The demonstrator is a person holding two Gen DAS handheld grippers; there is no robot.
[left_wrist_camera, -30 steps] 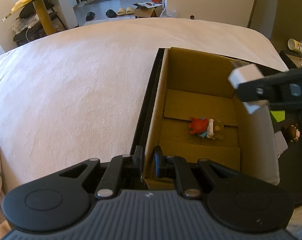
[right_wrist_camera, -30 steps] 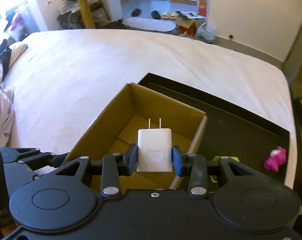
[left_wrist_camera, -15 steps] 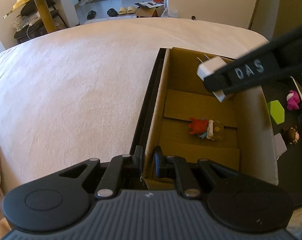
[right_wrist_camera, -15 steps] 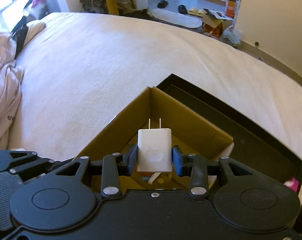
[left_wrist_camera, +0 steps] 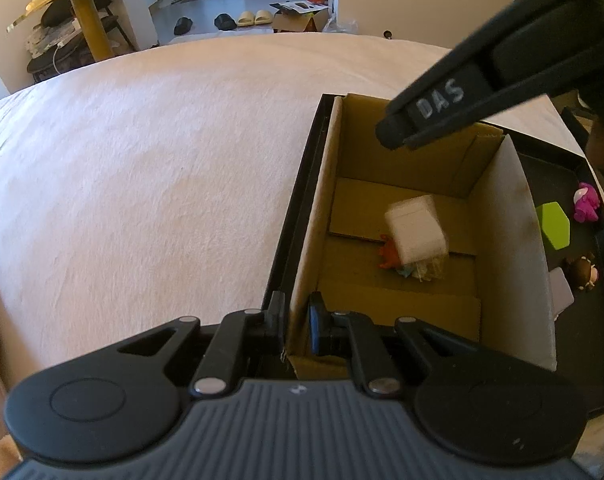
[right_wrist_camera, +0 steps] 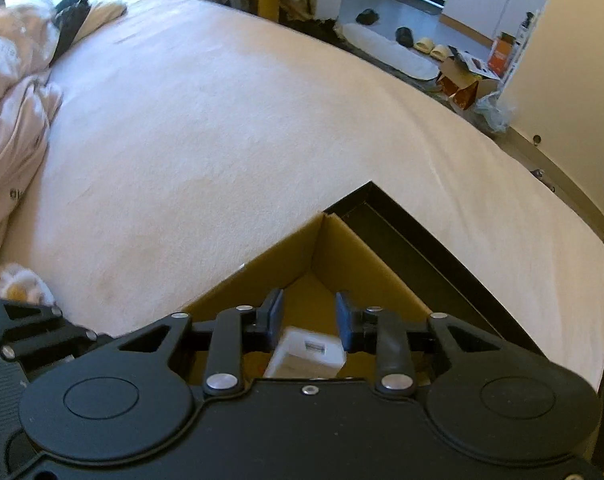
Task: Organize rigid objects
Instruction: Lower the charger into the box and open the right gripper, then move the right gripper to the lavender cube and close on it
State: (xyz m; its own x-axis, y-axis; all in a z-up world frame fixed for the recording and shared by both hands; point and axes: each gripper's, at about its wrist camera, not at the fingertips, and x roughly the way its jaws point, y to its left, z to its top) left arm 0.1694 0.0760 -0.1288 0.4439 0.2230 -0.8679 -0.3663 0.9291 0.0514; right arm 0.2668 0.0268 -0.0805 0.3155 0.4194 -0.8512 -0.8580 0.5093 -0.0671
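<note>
A brown cardboard box stands on a black tray on the bed. My left gripper is shut on the box's near left wall. My right gripper is open above the box; it also shows in the left wrist view. The white charger is free of the jaws, blurred, inside the box just above a red toy. In the right wrist view the charger lies below the open jaws.
On the tray right of the box lie a green hexagon block, a pink toy, a brown figure and a white piece. The wide white bed spreads to the left. A bunched duvet lies far left.
My right gripper opened and let go of the white charger, which dropped into the box. The right gripper moved further over the box. My left gripper kept its hold on the box wall.
</note>
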